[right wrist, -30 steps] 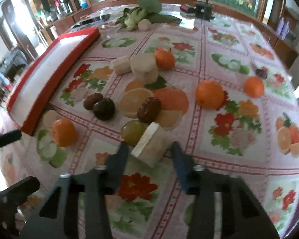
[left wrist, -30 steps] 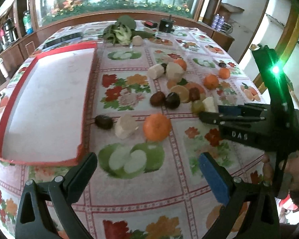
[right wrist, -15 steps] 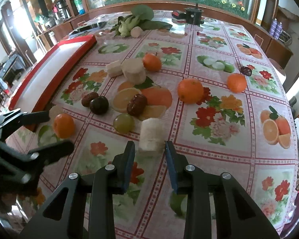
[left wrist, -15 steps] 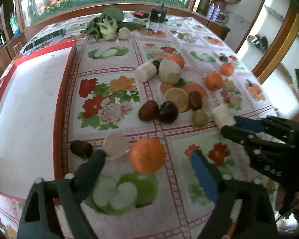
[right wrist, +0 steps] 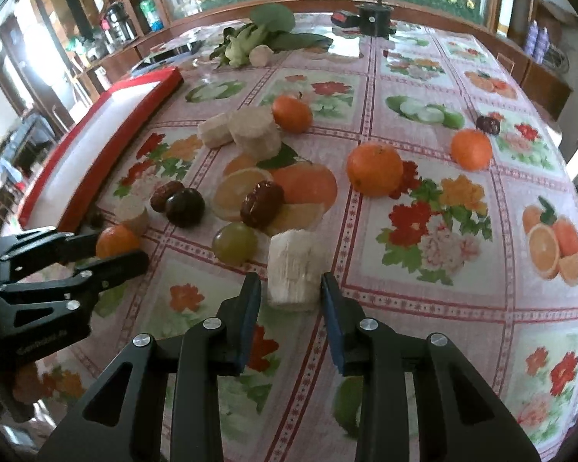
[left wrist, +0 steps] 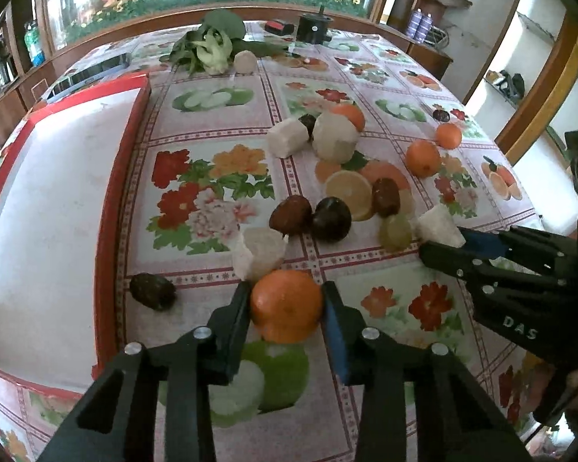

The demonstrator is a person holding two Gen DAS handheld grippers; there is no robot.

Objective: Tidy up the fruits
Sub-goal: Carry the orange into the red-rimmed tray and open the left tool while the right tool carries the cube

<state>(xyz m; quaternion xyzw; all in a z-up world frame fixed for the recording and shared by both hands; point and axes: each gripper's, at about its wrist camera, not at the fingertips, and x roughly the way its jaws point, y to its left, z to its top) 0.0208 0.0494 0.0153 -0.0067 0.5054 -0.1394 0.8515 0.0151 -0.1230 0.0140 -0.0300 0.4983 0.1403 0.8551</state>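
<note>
A: Left gripper (left wrist: 286,300)?
B: Jaws closing, pads against the near orange (left wrist: 286,305), beside the red tray (left wrist: 123,177).
A: Right gripper (right wrist: 290,288)?
B: Jaws closing narrowly around the white chunk (right wrist: 294,269), by the green grape (right wrist: 234,243), on the tablecloth (right wrist: 424,281).

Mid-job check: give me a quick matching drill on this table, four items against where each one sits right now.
Items:
1. orange
2. white chunk
3. green grape
4. red tray

Places:
A. along the table's left side
B. between the right gripper's closing jaws
C. loose, beside the white chunk
D. between the left gripper's closing jaws

Pairs: 1-D, 2-B, 3-C, 4-A
</note>
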